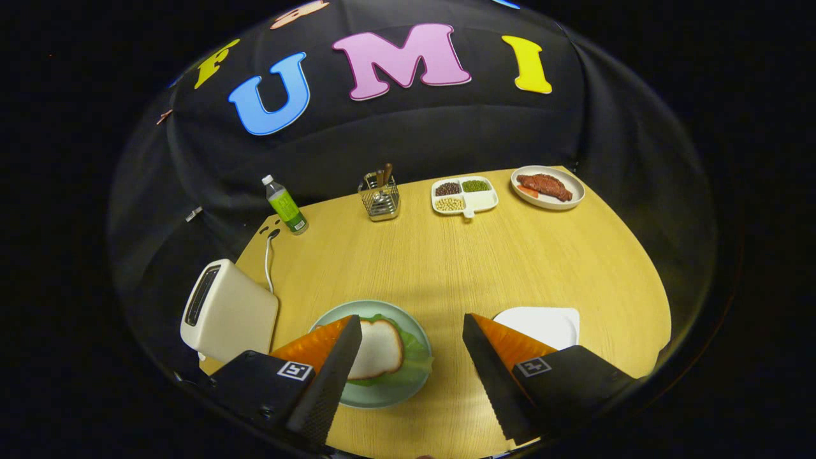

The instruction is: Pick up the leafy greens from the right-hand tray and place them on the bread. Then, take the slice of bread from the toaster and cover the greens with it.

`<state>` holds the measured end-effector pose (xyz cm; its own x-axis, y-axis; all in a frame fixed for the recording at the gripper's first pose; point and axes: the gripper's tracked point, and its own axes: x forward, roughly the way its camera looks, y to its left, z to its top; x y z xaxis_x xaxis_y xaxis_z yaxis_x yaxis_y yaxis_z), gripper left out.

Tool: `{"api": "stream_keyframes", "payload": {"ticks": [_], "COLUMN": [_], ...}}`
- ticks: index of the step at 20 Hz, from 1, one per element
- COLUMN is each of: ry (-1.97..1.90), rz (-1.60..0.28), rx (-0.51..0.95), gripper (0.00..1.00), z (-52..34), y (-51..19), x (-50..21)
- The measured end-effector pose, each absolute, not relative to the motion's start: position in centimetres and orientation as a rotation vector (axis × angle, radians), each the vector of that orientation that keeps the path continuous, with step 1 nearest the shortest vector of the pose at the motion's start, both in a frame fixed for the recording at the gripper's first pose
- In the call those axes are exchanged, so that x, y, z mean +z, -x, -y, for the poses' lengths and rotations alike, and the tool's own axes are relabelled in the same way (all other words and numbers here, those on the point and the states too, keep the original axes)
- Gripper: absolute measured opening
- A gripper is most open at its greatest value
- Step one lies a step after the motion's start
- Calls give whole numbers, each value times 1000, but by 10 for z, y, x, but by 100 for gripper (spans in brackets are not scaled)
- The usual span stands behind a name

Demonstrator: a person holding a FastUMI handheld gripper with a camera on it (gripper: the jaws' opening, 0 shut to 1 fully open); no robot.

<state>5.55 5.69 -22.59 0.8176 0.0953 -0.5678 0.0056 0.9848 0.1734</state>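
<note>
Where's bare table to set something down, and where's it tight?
The widest bare stretch of the wooden table runs between the green plate and the back row: bottle, utensil caddy, divided dish, meat plate. A narrower gap lies between green plate and white tray. It is tight beside the toaster. The gripper is open.

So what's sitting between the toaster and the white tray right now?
In the gripper view, the green plate with greens and bread lies between toaster and white tray, under the open gripper.
</note>
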Motion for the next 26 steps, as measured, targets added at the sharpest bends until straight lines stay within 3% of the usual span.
{"api": "stream_keyframes", "payload": {"ticks": [5,15,26], "ry": [-130,-42,18], "rz": [-521,-139,-25], "rx": [44,-32,-115], "gripper": [99,98,99], "z": [-57,-50,-40], "y": [-40,-17,4], "x": [-173,-27,8]}}
